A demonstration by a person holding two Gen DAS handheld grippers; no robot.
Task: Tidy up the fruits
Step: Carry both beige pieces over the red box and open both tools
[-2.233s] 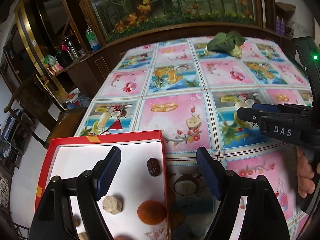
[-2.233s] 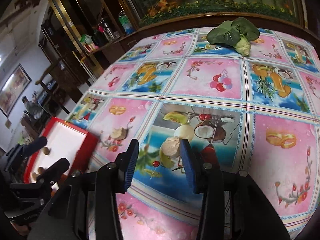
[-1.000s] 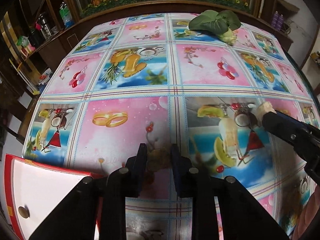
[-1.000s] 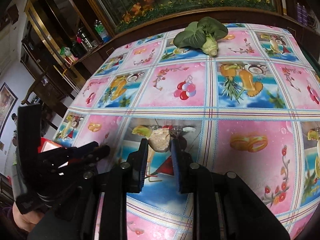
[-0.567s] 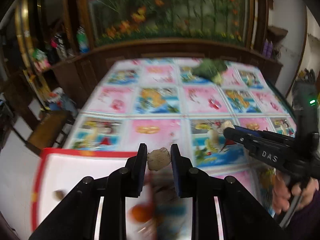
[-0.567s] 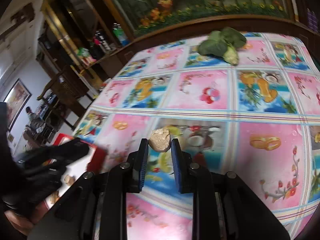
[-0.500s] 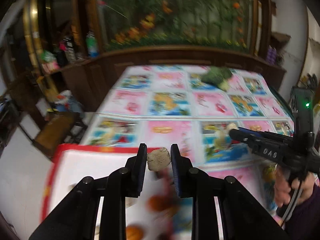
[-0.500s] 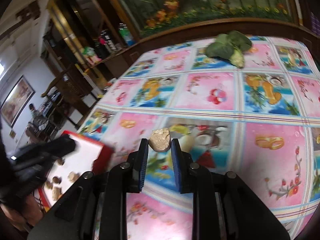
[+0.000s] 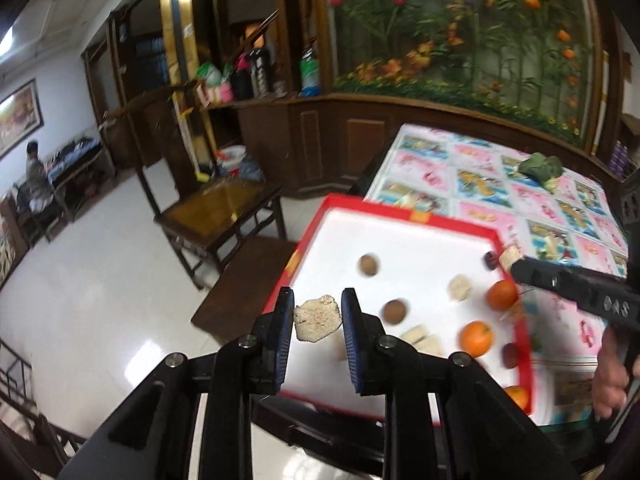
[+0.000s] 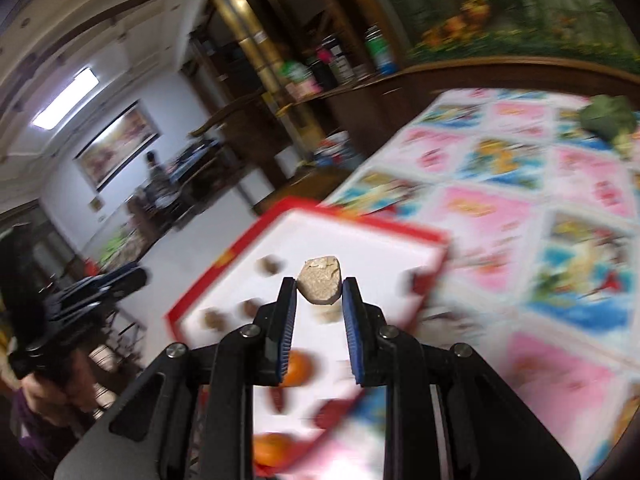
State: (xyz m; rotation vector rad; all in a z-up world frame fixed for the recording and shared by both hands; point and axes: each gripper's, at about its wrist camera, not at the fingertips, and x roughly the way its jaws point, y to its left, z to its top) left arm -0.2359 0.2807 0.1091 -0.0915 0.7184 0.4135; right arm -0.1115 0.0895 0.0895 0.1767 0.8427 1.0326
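Observation:
My left gripper (image 9: 317,310) is shut on a beige crumbly chunk (image 9: 317,319), held above the near left edge of a red-rimmed white tray (image 9: 404,210). In the tray lie oranges (image 9: 475,337), brown round fruits (image 9: 368,265), dark red fruits (image 9: 489,260) and pale chunks (image 9: 460,287). My right gripper (image 10: 318,286) is shut on a second beige chunk (image 10: 320,279) over the same tray (image 10: 372,227). In the left wrist view the right gripper (image 9: 512,261) reaches in from the right, at the tray's far right corner. The left gripper (image 10: 138,275) shows at the left of the right wrist view.
The table wears a pink and blue fruit-print cloth (image 9: 532,184) with a green leafy vegetable (image 9: 540,166) at its far end. Wooden chairs (image 9: 216,204) stand left of the table on a white floor. A person (image 9: 34,176) sits far off at the left wall.
Both grippers closed on beige chunks on the cloth, lifted them and swung left to the tray. The tray has come into full view under them.

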